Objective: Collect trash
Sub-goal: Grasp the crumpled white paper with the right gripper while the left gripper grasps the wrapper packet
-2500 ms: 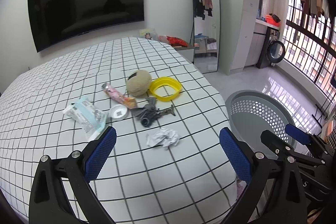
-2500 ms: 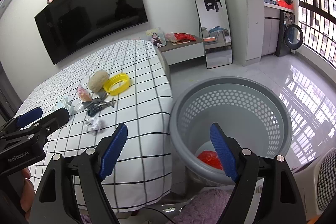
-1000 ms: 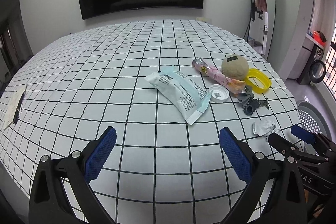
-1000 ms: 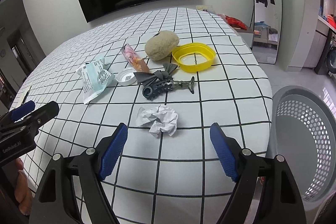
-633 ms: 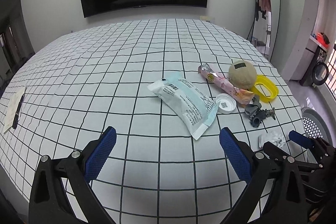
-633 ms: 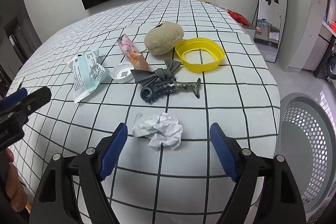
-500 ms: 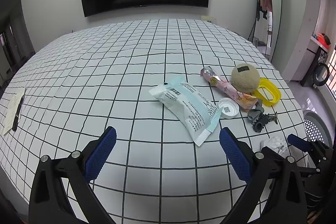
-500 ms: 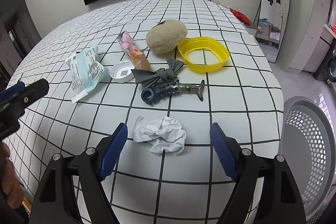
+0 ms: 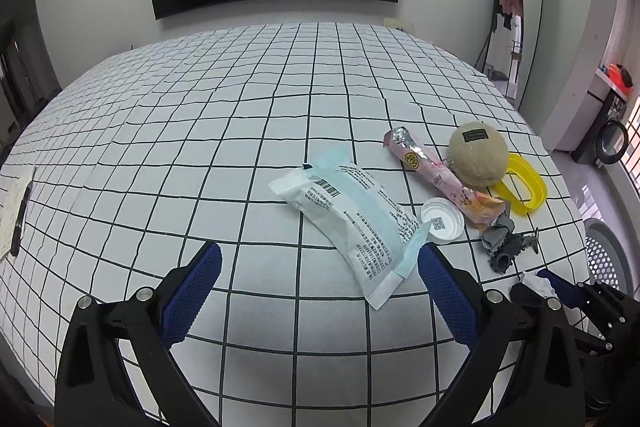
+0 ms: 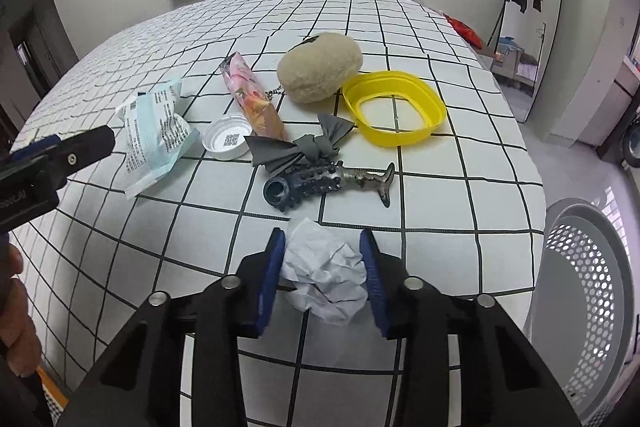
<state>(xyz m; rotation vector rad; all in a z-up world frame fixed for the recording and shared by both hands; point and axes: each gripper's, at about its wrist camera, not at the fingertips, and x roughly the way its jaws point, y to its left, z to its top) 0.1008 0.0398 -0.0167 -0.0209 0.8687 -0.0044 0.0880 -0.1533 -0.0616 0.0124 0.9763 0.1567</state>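
The blue-padded fingers (image 9: 196,291) of the left gripper (image 9: 318,287) stand spread wide, grasping nothing, above the white bedspread with a black grid (image 9: 240,115). In this left wrist view the white and pale blue plastic wipes packet (image 9: 352,223) lies between the fingers and a little beyond them. At two o'clock from it sit a round white plastic cap (image 9: 442,219), a pink foil snack wrapper (image 9: 440,179), a beige felt ball (image 9: 478,153) and a yellow plastic ring lid (image 9: 524,187). At four o'clock, the right gripper's dark tip shows with a scrap of white paper in it.

In the right wrist view the right gripper (image 10: 324,267) has just been closing, and its blue fingers (image 10: 270,279) are clenched on the crumpled white paper ball (image 10: 326,277), which rests on the bedspread near the bed's edge. At twelve o'clock from the ball lie a dark knobbly rubber fish toy (image 10: 320,181) and a grey fabric bow (image 10: 300,147). The grey perforated laundry basket (image 10: 580,307) stands on the floor at three o'clock, beside the bed. The left gripper juts in at nine o'clock, with a hand (image 10: 16,315) below it.
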